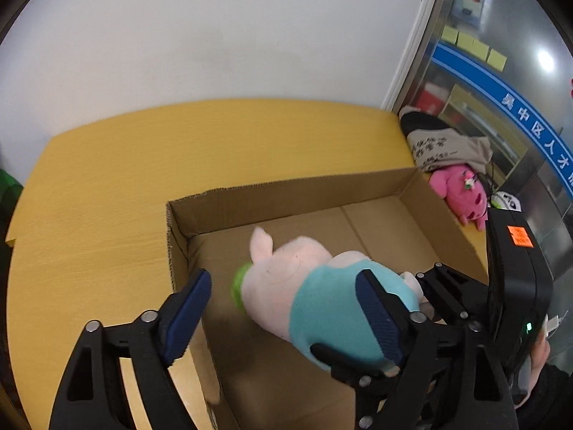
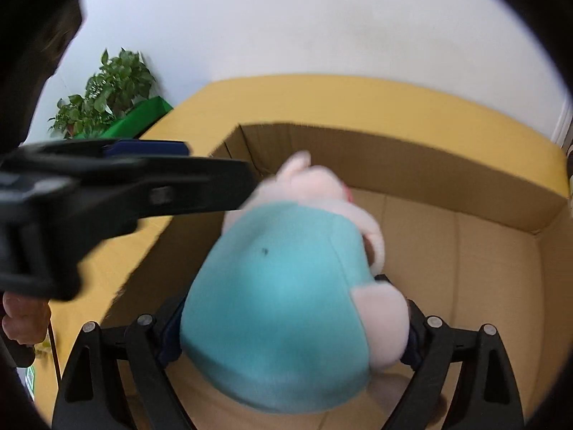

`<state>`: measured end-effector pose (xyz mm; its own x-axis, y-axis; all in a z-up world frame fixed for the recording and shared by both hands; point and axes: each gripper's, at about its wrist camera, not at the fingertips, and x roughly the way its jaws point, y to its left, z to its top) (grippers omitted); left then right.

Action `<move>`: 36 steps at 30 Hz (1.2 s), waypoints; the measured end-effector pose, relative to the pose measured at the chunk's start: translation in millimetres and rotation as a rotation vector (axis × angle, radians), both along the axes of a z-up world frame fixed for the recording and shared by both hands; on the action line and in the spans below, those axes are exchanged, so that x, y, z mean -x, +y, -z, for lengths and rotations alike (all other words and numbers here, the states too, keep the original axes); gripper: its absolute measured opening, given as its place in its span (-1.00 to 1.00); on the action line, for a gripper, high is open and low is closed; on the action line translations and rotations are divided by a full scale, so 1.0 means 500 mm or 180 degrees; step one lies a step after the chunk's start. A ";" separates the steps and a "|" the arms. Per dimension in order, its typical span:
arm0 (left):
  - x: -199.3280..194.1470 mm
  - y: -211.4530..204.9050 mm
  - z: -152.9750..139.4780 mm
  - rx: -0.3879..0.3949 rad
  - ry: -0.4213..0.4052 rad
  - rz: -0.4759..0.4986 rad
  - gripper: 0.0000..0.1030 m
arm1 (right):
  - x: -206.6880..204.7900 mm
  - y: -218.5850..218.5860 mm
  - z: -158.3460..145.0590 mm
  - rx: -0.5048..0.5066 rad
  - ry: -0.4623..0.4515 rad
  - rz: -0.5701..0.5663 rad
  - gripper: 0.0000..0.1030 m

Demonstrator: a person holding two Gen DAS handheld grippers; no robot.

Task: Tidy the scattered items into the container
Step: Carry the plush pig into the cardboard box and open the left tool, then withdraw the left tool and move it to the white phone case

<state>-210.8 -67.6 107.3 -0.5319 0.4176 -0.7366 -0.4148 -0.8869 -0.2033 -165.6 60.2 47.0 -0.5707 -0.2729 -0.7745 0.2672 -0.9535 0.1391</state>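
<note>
**Pig plush over the open box, both grippers around it**

Left wrist view: one cardboard box (image 1: 286, 193), open-topped, on a yellow table (image 1: 107, 186); one pig plush (image 1: 304, 286) in a teal shirt, inside the box's outline, head toward the far wall; a green patch shows at its left side; the left gripper (image 1: 286, 315) is spread wide, its left pad over the box's near-left wall and clear of the plush, its right pad against the teal shirt; the right gripper (image 1: 429, 286) reaches in from the right behind the plush; one pink plush (image 1: 462, 193) lies outside the box at the table's right end, under a folded grey cloth (image 1: 444, 147); white wall behind, glass door with a blue band at right.

Right wrist view: the same plush (image 2: 286, 304) fills the centre, blurred; the right gripper (image 2: 286, 329) is spread wide, the plush's body between its fingers; whether the pads press it I cannot tell; the left gripper (image 2: 150, 165) crosses from the left; box (image 2: 465, 251) beneath; one potted plant (image 2: 107, 100) at the table's far-left corner.
</note>
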 end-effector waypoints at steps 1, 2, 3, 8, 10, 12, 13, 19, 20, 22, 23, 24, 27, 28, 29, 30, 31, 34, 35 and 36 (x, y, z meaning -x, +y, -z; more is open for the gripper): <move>-0.028 -0.009 -0.019 -0.0031 0.0084 -0.0038 0.73 | -0.009 0.006 -0.016 0.0006 0.0044 -0.0013 0.78; -0.053 -0.014 -0.033 -0.0050 0.0156 -0.0060 0.75 | -0.028 0.015 -0.035 0.0024 0.0109 -0.0020 0.78; -0.073 -0.018 -0.045 -0.0071 0.0219 -0.0071 0.78 | -0.038 0.030 -0.047 0.0061 0.0174 -0.0009 0.78; -0.181 -0.039 -0.074 -0.0232 0.0454 -0.0189 0.92 | -0.055 0.063 -0.103 0.0356 0.0348 -0.0016 0.78; -0.213 -0.034 -0.068 -0.0216 0.0471 -0.0275 0.92 | -0.070 0.057 -0.114 0.0303 0.0404 -0.0014 0.78; -0.235 -0.021 -0.060 -0.0207 0.0462 -0.0247 0.92 | -0.104 0.086 -0.126 0.0303 0.0459 -0.0008 0.78; -0.247 -0.011 -0.054 -0.0213 0.0452 -0.0210 0.92 | -0.119 0.089 -0.119 0.0308 0.0470 0.0000 0.78; -0.250 0.014 -0.011 -0.0389 0.0166 -0.0199 0.92 | -0.128 0.127 -0.044 0.0268 0.0130 0.0030 0.78; -0.241 0.019 -0.001 -0.0436 0.0090 -0.0193 0.92 | -0.121 0.128 -0.025 0.0276 0.0071 0.0025 0.78; -0.220 0.027 0.023 -0.0465 -0.0066 -0.0201 0.92 | -0.114 0.137 -0.004 0.0281 -0.0048 0.0002 0.78; -0.208 0.031 0.035 -0.0439 -0.0138 -0.0229 0.92 | -0.108 0.137 0.004 0.0272 -0.0077 0.0019 0.78; -0.199 0.033 0.045 -0.0418 -0.0185 -0.0253 0.92 | -0.108 0.139 0.008 0.0282 -0.0071 0.0029 0.78; -0.197 0.042 0.059 -0.0427 -0.0239 -0.0244 0.92 | -0.131 0.146 0.011 0.0308 0.0010 -0.0002 0.78; -0.208 0.048 0.057 -0.0417 -0.0198 -0.0197 0.92 | -0.147 0.151 0.007 0.0262 0.0053 0.0001 0.78; -0.225 0.058 0.053 -0.0371 -0.0119 -0.0150 0.92 | -0.166 0.158 0.006 0.0217 0.0099 0.0010 0.78; -0.243 0.065 0.050 -0.0314 -0.0037 -0.0129 0.92 | -0.189 0.169 0.002 0.0195 0.0136 0.0025 0.78; -0.268 0.076 0.046 -0.0244 0.0064 -0.0118 0.92 | -0.216 0.181 0.000 0.0191 0.0192 0.0056 0.78; -0.352 0.104 0.042 -0.0202 0.0291 -0.0037 0.95 | -0.297 0.223 -0.014 0.0274 0.0342 0.0103 0.78; -0.377 0.112 0.044 -0.0208 0.0334 -0.0012 0.99 | -0.326 0.241 -0.015 0.0297 0.0403 0.0126 0.78; -0.403 0.120 0.048 -0.0212 0.0364 0.0008 0.99 | -0.355 0.261 -0.013 0.0321 0.0448 0.0152 0.78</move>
